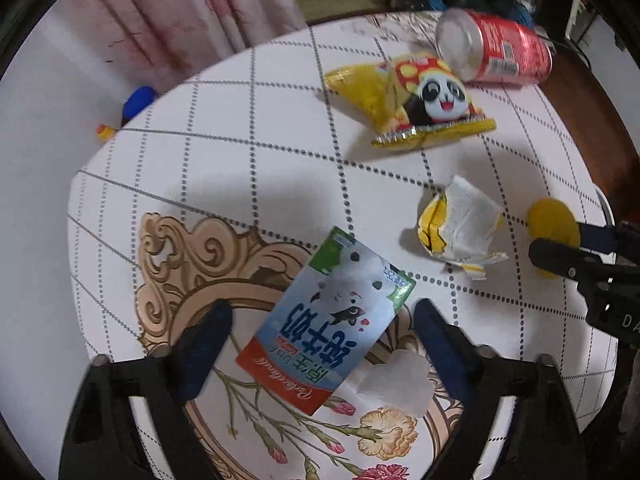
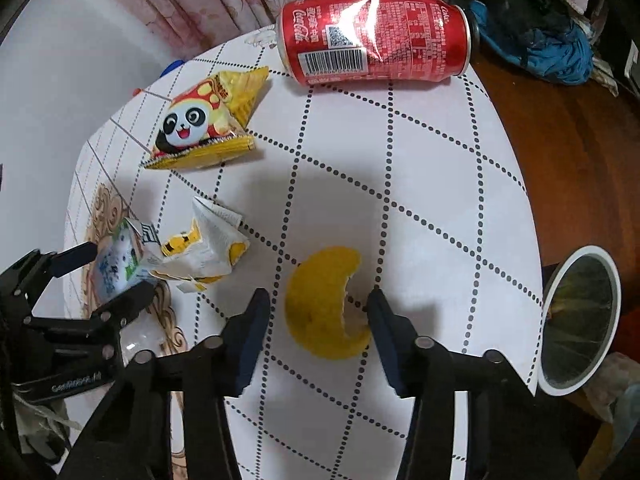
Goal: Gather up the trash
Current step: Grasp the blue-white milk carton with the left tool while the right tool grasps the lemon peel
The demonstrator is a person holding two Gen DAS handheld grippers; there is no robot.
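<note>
1. My left hand-held gripper [image 1: 322, 334] hangs with its fingers spread wide on either side of the pouch [image 1: 326, 322], which lies flat on the tabletop [image 1: 280, 120]; nothing is gripped yet.
2. My right hand-held gripper [image 2: 318, 316] is likewise apart, straddling the yellow crescent [image 2: 326, 304].
3. A flat pouch gives little to bite, so I judge it best to come down low and pinch one edge, lifting it off the cloth rather than scraping.
4. For the crescent, I would close gently across its thick middle; it looks soft and may crumble.
5. The bin [image 2: 580, 320] sits off the tabletop's right edge, nearest my right side.
6. The can [image 2: 374, 34], panda bag [image 2: 204, 120] and crumpled wrapper [image 2: 204, 248] wait, well apart.
</note>
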